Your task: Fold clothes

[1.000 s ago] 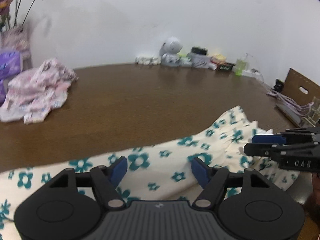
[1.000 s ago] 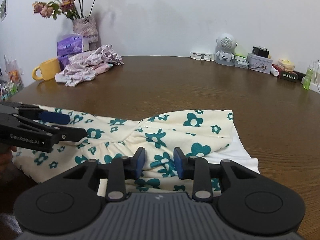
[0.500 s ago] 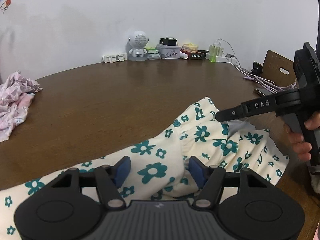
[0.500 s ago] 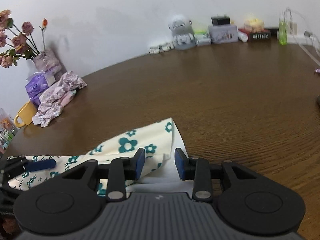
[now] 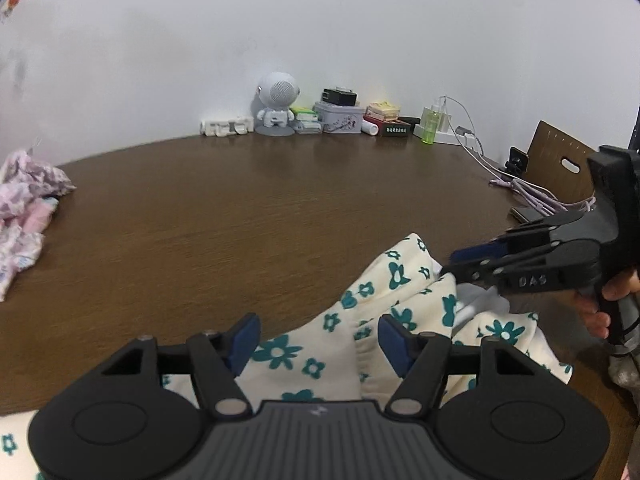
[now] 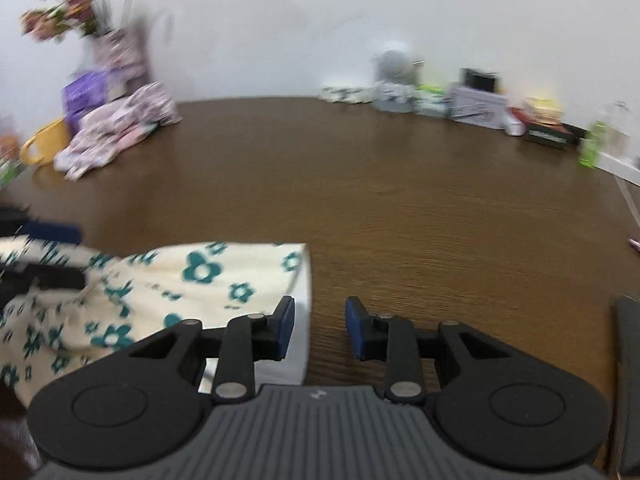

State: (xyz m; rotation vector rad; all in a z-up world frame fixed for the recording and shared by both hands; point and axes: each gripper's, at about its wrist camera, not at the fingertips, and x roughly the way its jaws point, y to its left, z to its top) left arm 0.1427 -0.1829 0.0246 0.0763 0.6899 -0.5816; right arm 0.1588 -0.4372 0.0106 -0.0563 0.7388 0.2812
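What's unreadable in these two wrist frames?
- Near part of the floral garment: left wrist view, hidden under the left claw body.
- Right claw contact with the garment: its tips overlap the cloth, grip unclear; jaws closing.
- Flower vase and far-edge clutter: right wrist view, motion-blurred.
- Box labels: too small.

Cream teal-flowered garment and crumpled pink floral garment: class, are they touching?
Apart. The left wrist view shows bare brown wooden table between the cream teal-flowered garment and the crumpled pink floral garment at the left edge.
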